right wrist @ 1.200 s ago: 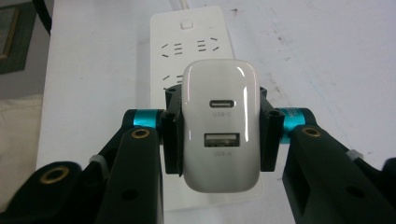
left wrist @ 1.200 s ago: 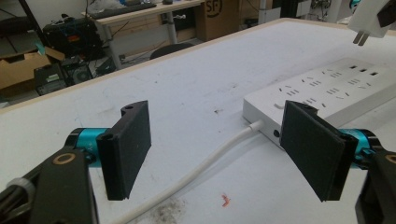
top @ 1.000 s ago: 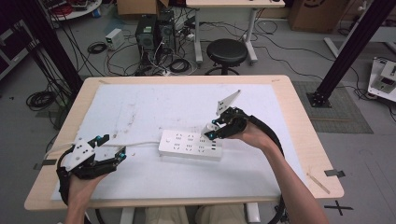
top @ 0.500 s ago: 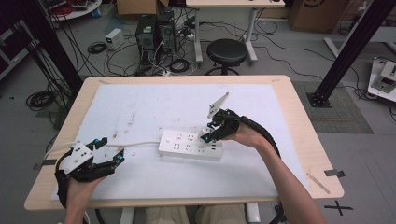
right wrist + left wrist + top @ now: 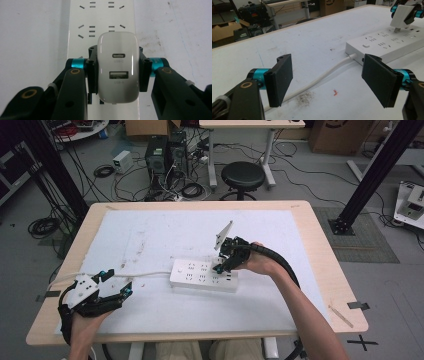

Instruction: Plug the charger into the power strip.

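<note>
**White charger pinched over the strip**

White charger (image 5: pixel 118 67) clamped between right gripper (image 5: pixel 117 72) jaws, USB ports facing the camera; from the left gripper view, prongs just above power strip (image 5: pixel 387 42). Left gripper (image 5: pixel 329 82) spread wide, cord (image 5: pixel 324 75) running between jaws, bare mat (image 5: pixel 150 240) all around.

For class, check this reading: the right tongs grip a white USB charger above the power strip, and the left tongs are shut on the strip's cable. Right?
Not quite. The left tongs stand open, the cable lying untouched on the table, as the left gripper view shows. The rest holds.
</note>
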Demonstrator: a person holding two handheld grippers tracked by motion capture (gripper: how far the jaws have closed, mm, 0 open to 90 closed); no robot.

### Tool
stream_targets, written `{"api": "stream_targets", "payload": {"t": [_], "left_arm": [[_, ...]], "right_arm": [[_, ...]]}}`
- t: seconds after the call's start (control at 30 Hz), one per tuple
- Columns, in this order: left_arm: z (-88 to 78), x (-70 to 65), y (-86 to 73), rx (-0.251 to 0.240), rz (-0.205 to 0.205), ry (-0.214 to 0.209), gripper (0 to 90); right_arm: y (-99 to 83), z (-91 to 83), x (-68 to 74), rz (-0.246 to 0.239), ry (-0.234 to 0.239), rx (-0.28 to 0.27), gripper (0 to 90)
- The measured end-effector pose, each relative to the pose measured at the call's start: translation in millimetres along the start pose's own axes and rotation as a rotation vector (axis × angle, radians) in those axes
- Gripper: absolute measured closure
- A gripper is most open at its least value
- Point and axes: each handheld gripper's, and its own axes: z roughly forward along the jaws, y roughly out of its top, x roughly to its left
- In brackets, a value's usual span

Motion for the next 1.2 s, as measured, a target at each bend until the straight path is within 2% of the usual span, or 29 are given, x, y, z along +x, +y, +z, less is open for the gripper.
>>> {"api": "stream_targets", "payload": {"t": [0.17, 0.5, 1.0, 1.07, 1.2], "left_arm": [[0.8, -2.9, -1.6, 0.001, -0.006, -0.002, 25.0], [-0.6, -3.2, -1.6, 0.004, -0.005, -0.005, 24.9], [2.9, -5.8, 0.3, 0.009, 0.002, -0.014, 25.0], [2.7, -5.7, -0.1, 0.010, 0.005, -0.014, 25.0], [2.5, -6.8, -0.1, 0.014, 0.008, -0.019, 25.0]], "right_arm": [[9.2, 1.5, 3.0, -0.021, -0.017, 0.047, 63.3], [6.9, 1.7, -1.1, 0.002, 0.005, 0.036, 63.3], [9.4, 2.6, 6.7, -0.034, -0.035, 0.047, 63.4], [11.0, 3.3, 11.9, -0.055, -0.063, 0.056, 63.4], [9.6, 3.2, 9.1, -0.041, -0.049, 0.044, 63.4]]}}
